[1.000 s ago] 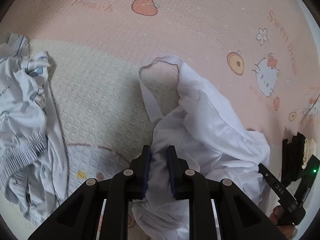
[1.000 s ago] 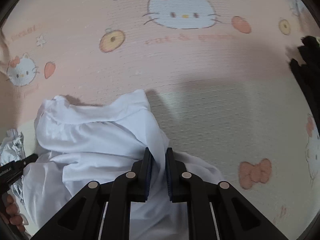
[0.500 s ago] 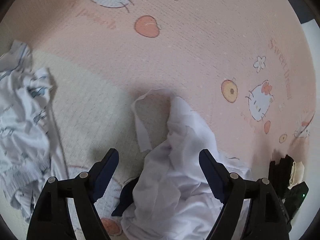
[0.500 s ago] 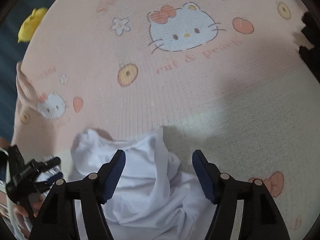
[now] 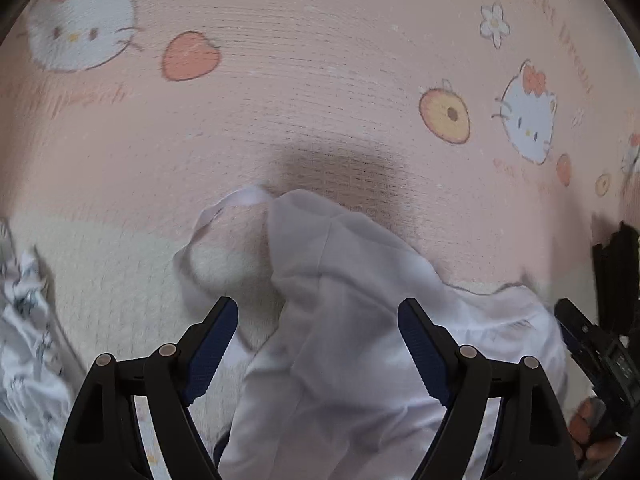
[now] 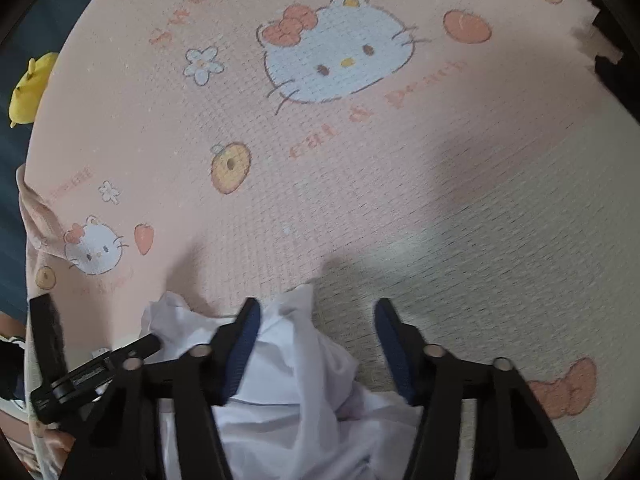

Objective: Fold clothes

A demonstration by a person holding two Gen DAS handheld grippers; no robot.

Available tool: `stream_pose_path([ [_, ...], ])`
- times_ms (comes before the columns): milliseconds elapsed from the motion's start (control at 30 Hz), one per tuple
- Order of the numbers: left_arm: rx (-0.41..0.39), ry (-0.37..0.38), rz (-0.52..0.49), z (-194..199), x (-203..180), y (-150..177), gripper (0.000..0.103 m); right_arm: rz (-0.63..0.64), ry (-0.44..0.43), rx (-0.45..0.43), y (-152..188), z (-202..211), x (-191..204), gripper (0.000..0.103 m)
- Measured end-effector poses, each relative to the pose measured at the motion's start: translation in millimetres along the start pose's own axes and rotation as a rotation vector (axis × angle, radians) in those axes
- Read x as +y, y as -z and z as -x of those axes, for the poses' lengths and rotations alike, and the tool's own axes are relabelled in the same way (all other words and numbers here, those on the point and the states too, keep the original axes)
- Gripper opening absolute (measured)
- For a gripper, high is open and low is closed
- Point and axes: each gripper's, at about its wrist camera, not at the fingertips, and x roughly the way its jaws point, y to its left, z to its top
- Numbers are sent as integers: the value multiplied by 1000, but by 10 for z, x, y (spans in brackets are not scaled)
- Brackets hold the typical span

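Both wrist views look steeply down, close over the pink mat (image 5: 320, 128), sharing the white garment (image 5: 360, 360).

White garment (image 5: 352, 320), thin and crumpled, heaped loosely on the pink cartoon-print mat (image 5: 320, 100), one strap-like edge looping outward

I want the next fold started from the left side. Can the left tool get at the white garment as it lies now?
Probably yes. The left tool is open, and the crumpled white cloth garment lies between its fingers on the pink printed mat, with nothing over it.
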Motion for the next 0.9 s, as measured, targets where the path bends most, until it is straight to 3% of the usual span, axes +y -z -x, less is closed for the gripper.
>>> stream_pose_path([
  [167, 11, -34, -44, -154, -116, 1, 81, 30, 5, 71, 62, -173, 83, 51],
  [233, -26, -29, -70, -139, -142, 20, 78, 56, 26, 72, 71, -220, 114, 51],
  [300, -44, -23, -97, -119, -169, 35, 31, 81, 39, 67, 79, -240, 148, 51],
  [367, -53, -19, -119, -95, -193, 49, 14, 85, 38, 65, 78, -249, 160, 51],
  [400, -63, -17, -119, -62, -197, 59, 11, 84, 36, 66, 74, -258, 162, 51],
  [533, -96, 35, -74, 136, -150, 78, 10, 106, 15, 65, 92, -231, 210, 51],
  [567, -102, 53, -60, 192, -130, 79, 10, 113, 8, 64, 99, -220, 225, 46],
  [600, -109, 69, -47, 252, -110, 88, 10, 120, 1, 64, 106, -208, 240, 37],
  [633, -117, 82, -36, 319, -87, 106, 10, 128, -5, 63, 112, -197, 255, 14],
  [667, -123, 92, -30, 375, -69, 132, 10, 135, -12, 63, 119, -186, 270, 9],
  [900, -150, 83, -17, 588, 31, 350, 10, 197, -82, 52, 196, -11, 428, 8],
])
